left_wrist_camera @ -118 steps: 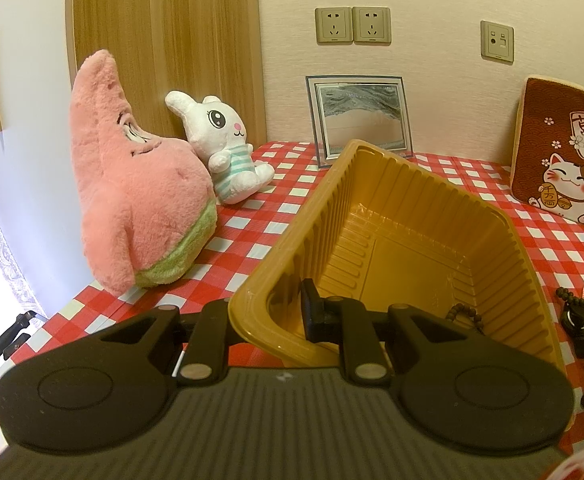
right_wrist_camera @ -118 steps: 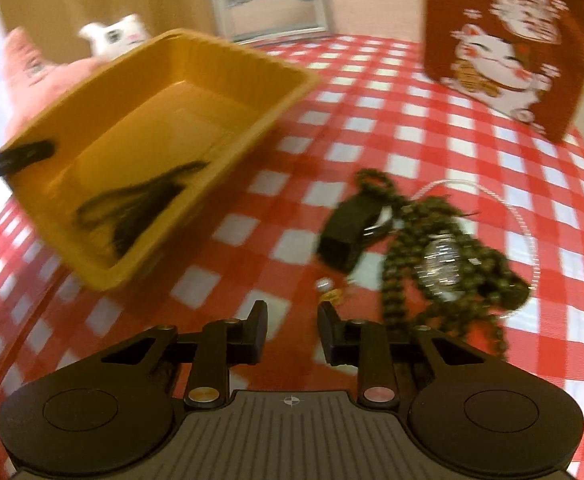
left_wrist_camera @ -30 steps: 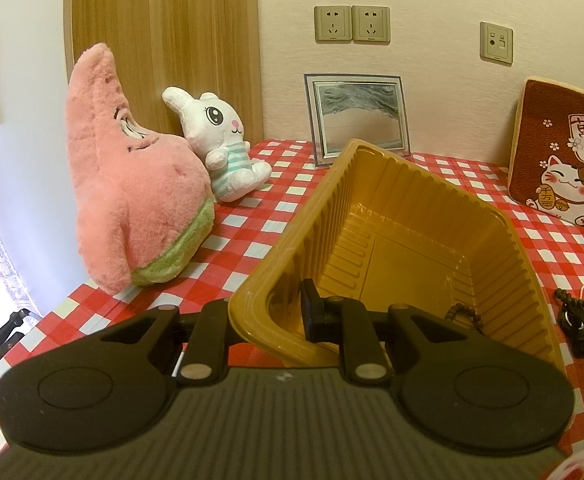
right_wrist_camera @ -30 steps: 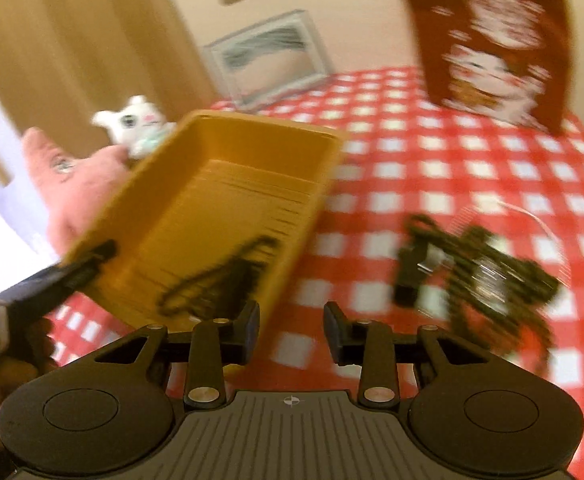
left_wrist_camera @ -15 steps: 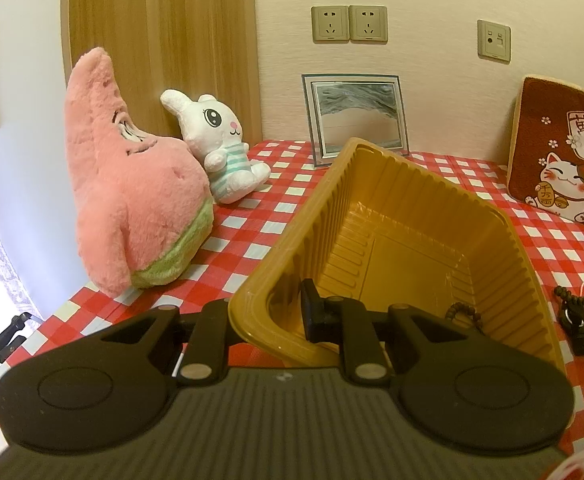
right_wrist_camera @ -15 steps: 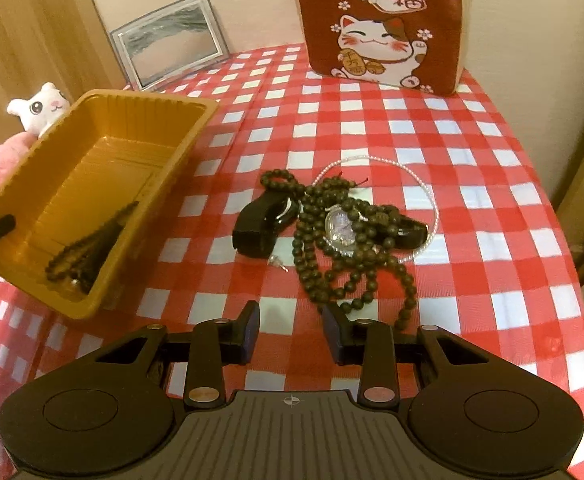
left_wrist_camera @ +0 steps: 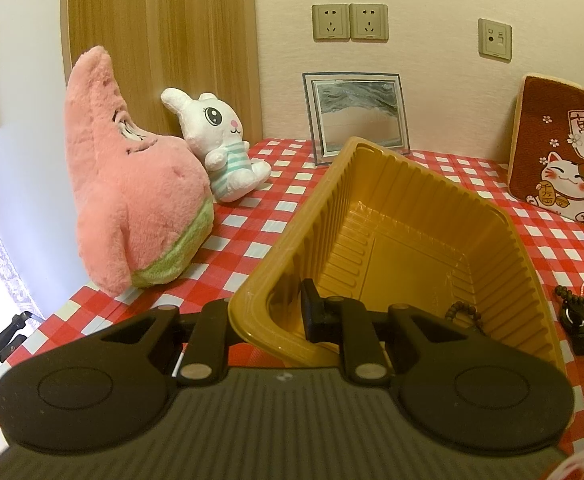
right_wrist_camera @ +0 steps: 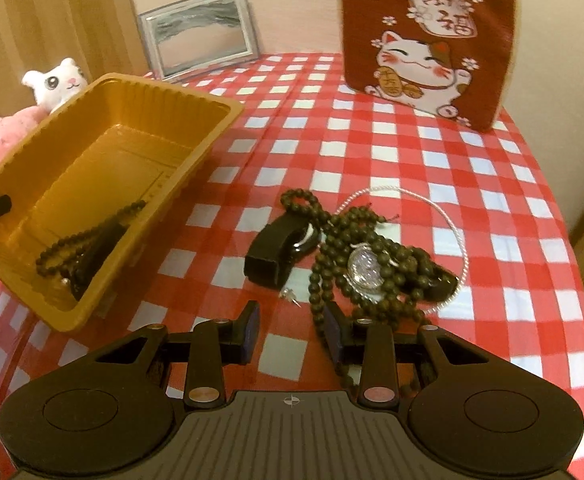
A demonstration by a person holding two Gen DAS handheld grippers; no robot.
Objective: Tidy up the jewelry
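On the checked counter (right_wrist_camera: 391, 128), the right tool (right_wrist_camera: 292, 328) hangs with its jaws apart and nothing between them, just short of the heaped jewelry. Beyond its tips lie a small earring (right_wrist_camera: 290, 295), a black watch (right_wrist_camera: 278, 250), a tangle of dark bead strands (right_wrist_camera: 375, 256) around a sparkling pendant (right_wrist_camera: 365, 270), and a thin white chain (right_wrist_camera: 447, 216), all touching or overlapping. To the left, the left tool (left_wrist_camera: 268, 316) is clamped on the near rim of the yellow tray (left_wrist_camera: 375, 184), one finger inside the wall and one outside, the tray tilted up. One bead strand with a dark tassel (right_wrist_camera: 88, 246) already lies in the tray; the rest of the pile remains to be moved, so the task seems at an early stage. Compared with the frame half a second ago, the right tool has sunk closer to the pile, and the left tool's hold on the tray is unchanged.
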